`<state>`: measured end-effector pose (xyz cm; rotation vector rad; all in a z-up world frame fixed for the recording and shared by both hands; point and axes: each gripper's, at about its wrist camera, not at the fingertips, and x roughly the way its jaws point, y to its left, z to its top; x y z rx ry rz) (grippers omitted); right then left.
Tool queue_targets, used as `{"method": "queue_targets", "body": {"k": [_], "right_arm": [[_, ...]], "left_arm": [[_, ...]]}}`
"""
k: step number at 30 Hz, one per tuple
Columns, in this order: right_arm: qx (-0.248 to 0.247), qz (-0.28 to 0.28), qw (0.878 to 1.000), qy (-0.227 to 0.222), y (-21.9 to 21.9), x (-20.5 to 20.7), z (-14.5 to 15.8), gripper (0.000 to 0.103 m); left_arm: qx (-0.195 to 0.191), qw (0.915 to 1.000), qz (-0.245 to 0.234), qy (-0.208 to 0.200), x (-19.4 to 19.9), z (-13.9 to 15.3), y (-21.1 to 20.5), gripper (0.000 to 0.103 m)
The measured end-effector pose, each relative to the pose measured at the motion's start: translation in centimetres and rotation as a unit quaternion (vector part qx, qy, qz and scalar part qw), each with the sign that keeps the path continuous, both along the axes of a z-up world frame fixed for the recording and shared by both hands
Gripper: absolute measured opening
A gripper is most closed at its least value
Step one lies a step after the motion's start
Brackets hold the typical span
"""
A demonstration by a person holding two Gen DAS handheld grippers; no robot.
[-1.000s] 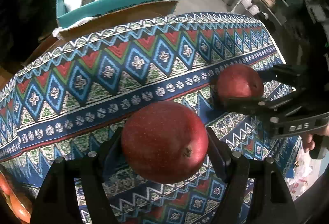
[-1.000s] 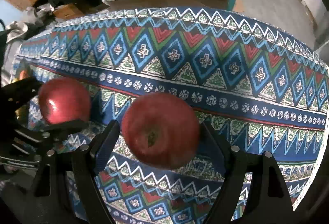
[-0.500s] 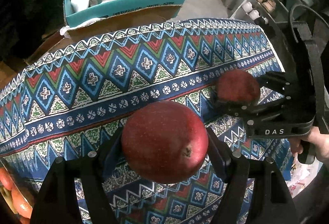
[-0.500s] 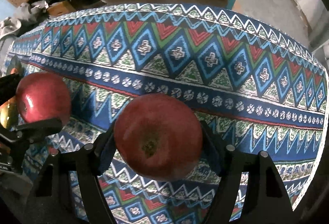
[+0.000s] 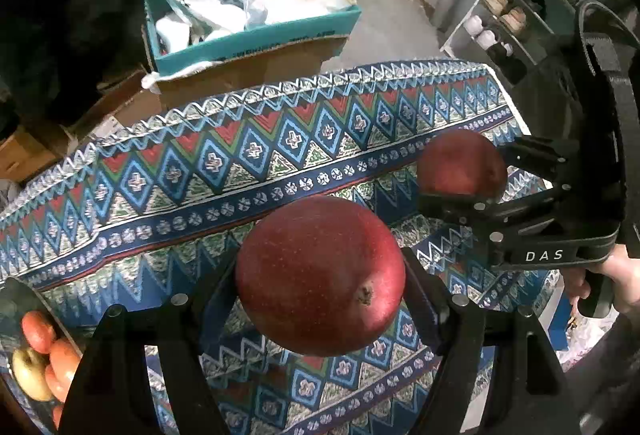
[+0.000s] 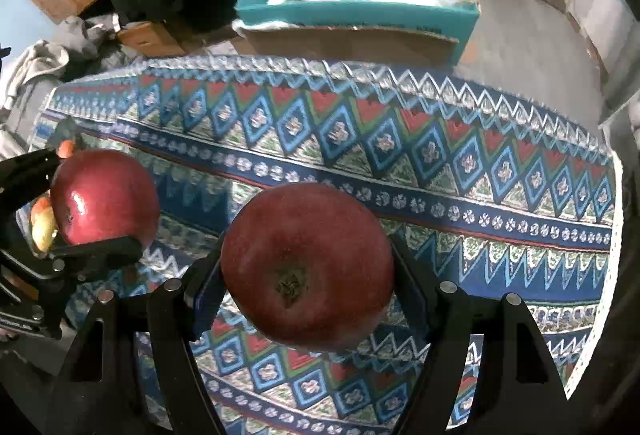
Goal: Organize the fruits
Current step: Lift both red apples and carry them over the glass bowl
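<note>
My left gripper (image 5: 320, 275) is shut on a dark red apple (image 5: 320, 275) and holds it above the patterned cloth. My right gripper (image 6: 306, 267) is shut on a second red apple (image 6: 306, 267), also held in the air. Each view shows the other gripper with its apple: the right one at the right of the left wrist view (image 5: 462, 165), the left one at the left of the right wrist view (image 6: 104, 195). A bowl of orange and yellow fruit (image 5: 38, 355) sits at the table's left end and is partly hidden behind the left gripper in the right wrist view (image 6: 42, 223).
A table with a blue, red and green patterned cloth (image 5: 248, 155) lies below both grippers. Behind its far edge stand a cardboard box and a teal box with bags (image 5: 256, 35). A shoe rack (image 5: 516, 15) stands at the far right.
Both grippers have risen and pulled back from the table with their apples; the table looks smaller and more of the room shows. The fruit bowl has come further into view at the left.
</note>
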<state>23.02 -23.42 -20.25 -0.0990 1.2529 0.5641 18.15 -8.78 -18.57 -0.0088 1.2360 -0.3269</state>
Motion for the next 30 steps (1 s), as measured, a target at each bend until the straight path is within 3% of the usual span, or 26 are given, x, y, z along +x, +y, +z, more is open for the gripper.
{"method": "queue_targets", "body": {"k": [15,30], "right_arm": [[0.029,0.026,0.999,-0.038,2.8,-3.4,6.2,0.075],[0.067,0.082,0.993,-0.057,9.3,-6.0,10.9,0.075]], "left_arm": [[0.008,0.9996,0.003,-0.028,-3.9,4.9,3.1,0.078],[0.013,0.9983,0.04,-0.039,-8.3,7.9,9.6,0.078]]}}
